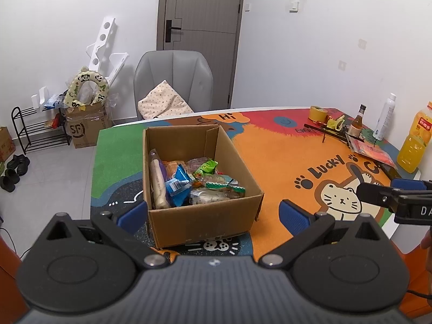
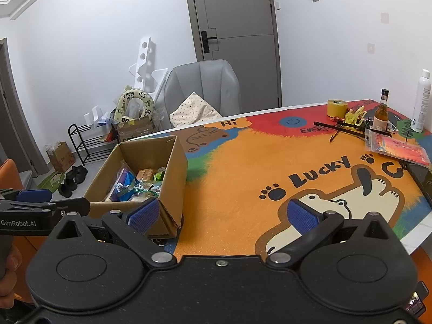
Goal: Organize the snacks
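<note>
An open cardboard box [image 1: 205, 213] stands on the left part of the table, and in the right wrist view the box [image 2: 172, 167] lies to the left. It holds several wrapped snacks [image 1: 194, 182], among them a blue packet [image 1: 176, 186] and a green one [image 1: 206, 166]. My left gripper [image 1: 213, 214] is open, just in front of the box, its blue pads either side of the near wall. My right gripper [image 2: 222, 212] is open and empty over the orange mat, right of the box. From the left wrist view the right gripper [image 1: 378, 189] shows at the right edge.
A colourful cat mat [image 2: 310, 178] covers the table. At the far right stand a yellow tape roll [image 2: 336, 108], a small brown bottle [image 2: 380, 113], a white spray can [image 2: 421, 102], an orange juice bottle [image 1: 414, 140] and a red packet [image 2: 399, 148]. A grey chair [image 1: 172, 81] stands behind.
</note>
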Action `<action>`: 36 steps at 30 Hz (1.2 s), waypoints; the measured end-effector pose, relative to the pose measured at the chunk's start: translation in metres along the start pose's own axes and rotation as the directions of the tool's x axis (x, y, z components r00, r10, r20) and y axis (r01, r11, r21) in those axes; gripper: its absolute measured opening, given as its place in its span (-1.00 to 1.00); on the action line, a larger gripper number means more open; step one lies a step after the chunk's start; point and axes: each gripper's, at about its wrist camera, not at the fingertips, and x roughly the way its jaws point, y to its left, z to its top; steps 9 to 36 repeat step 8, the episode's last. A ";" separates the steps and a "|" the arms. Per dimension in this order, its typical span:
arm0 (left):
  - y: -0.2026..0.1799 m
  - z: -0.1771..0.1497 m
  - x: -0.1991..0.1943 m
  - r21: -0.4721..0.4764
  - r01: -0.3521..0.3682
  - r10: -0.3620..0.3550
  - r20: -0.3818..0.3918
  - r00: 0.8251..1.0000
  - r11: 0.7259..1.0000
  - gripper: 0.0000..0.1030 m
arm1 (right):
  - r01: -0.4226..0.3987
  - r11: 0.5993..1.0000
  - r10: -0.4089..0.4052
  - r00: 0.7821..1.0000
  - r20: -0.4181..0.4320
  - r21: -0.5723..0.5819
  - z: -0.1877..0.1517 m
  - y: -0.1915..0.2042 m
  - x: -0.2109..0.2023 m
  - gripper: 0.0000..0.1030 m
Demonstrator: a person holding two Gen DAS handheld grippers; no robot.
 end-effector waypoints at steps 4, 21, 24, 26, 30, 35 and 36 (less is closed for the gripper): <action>0.000 -0.001 0.001 0.002 0.006 -0.006 -0.002 1.000 1.000 1.00 | 0.001 1.000 -0.001 1.000 0.000 0.001 0.000 0.000 0.000 1.00; 0.000 0.000 0.001 0.002 0.005 -0.005 -0.001 1.000 1.000 1.00 | -0.001 1.000 0.001 1.000 -0.001 0.002 0.000 0.000 0.000 1.00; 0.000 0.000 0.001 0.002 0.005 -0.005 -0.001 1.000 1.000 1.00 | -0.001 1.000 0.001 1.000 -0.001 0.002 0.000 0.000 0.000 1.00; 0.000 0.000 0.001 0.002 0.005 -0.005 -0.001 1.000 1.000 1.00 | -0.001 1.000 0.001 1.000 -0.001 0.002 0.000 0.000 0.000 1.00; 0.000 0.000 0.001 0.002 0.005 -0.005 -0.001 1.000 1.000 1.00 | -0.001 1.000 0.001 1.000 -0.001 0.002 0.000 0.000 0.000 1.00; 0.000 0.000 0.001 0.002 0.005 -0.005 -0.001 1.000 1.000 1.00 | -0.001 1.000 0.001 1.000 -0.001 0.002 0.000 0.000 0.000 1.00; 0.000 0.000 0.001 0.002 0.005 -0.005 -0.001 1.000 1.000 1.00 | -0.001 1.000 0.001 1.000 -0.001 0.002 0.000 0.000 0.000 1.00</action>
